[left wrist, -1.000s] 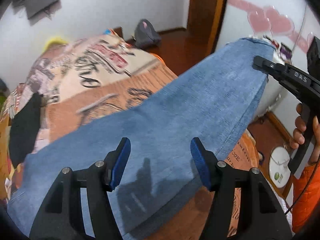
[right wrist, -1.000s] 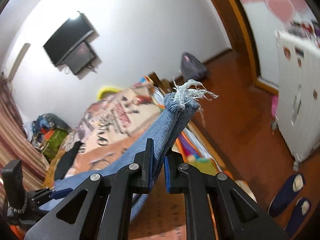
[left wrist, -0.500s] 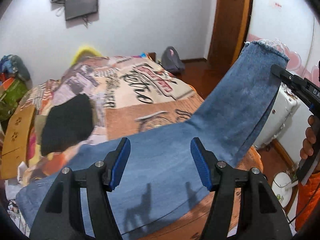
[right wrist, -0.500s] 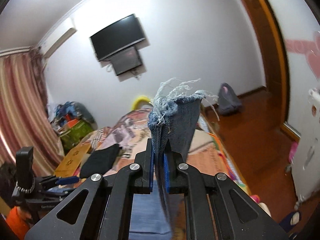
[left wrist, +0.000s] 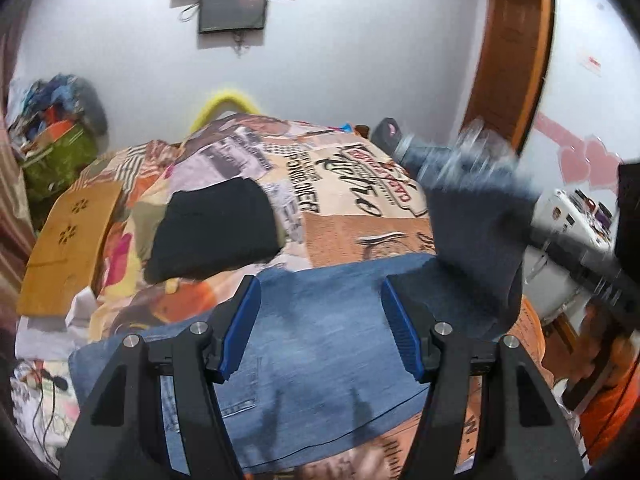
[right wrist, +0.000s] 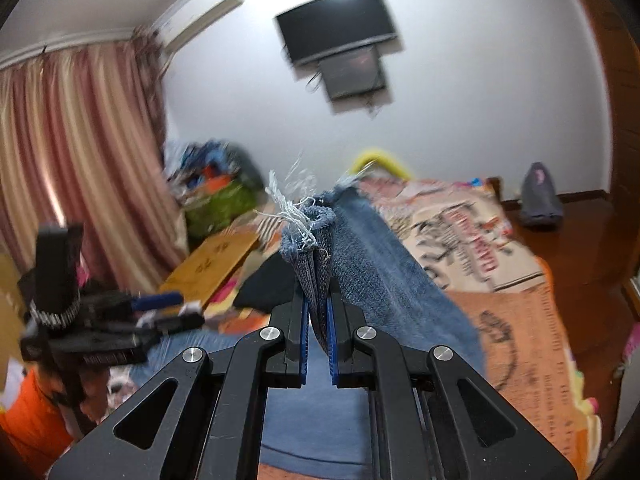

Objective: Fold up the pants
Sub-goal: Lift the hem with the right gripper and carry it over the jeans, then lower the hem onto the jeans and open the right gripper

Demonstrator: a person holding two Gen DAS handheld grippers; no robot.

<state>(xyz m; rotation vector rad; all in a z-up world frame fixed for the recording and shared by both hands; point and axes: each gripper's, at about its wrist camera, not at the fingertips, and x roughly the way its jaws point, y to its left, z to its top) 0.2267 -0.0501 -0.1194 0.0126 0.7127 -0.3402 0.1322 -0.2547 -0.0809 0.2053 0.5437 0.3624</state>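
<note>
Meanwhile my left gripper (left wrist: 320,330) hung open and empty over the jeans (left wrist: 320,344) spread on the bed (left wrist: 360,236). Right of it, my right gripper (right wrist: 317,312), clamped on the frayed hem (right wrist: 308,220), had swung the leg up and over toward the waist, half-completing the fold. Bedspread lay free beyond the black garment (left wrist: 214,234).

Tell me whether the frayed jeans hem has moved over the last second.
Yes. The frayed hem, clamped in the right hand-held gripper, has swung from beside the white appliance leftward over the bed, toward the black garment.
</note>
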